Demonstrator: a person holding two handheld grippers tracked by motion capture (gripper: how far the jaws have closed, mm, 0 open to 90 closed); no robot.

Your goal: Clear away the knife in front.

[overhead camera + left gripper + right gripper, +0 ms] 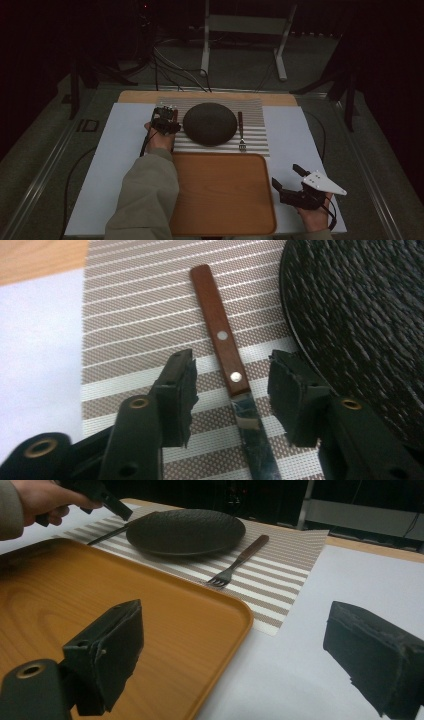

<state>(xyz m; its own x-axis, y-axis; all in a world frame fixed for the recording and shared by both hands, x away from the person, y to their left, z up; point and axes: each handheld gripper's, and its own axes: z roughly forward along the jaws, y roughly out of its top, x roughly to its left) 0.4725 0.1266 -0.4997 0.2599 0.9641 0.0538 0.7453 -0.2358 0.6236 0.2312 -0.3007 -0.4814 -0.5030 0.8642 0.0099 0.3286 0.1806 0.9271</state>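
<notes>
Knife (223,347) w/ a brown riveted wooden handle lies flat on the striped placemat (135,315), just beside the dark plate (360,315) on its left edge as the high view has it. Handle points away from the person, blade back toward them. Left hand-held gripper (231,387) is down over it, jaws either side of the spot where handle meets blade; the knife sits between the pads w/ a gap showing on both sides, so not gripping it. In the high view the left hand-held gripper (165,120) sits just left of the plate (210,123), sleeve and forearm coming up across the orange tray (220,192).

Fork (241,132) w/ a matching brown handle lies on the placemat just right of the plate, tines toward the tray. Tray lies just in front of the plate on the person's side, touching or overlapping the placemat's near edge, nothing on it. All on a white sheet over the desk (135,96).

Right hand-held gripper (287,177) hovers well right of the plate, past the tray's right corner, jaws wide apart w/ nothing between them; its own view looks over the tray (150,605) toward plate (185,530) and fork (237,562)
</notes>
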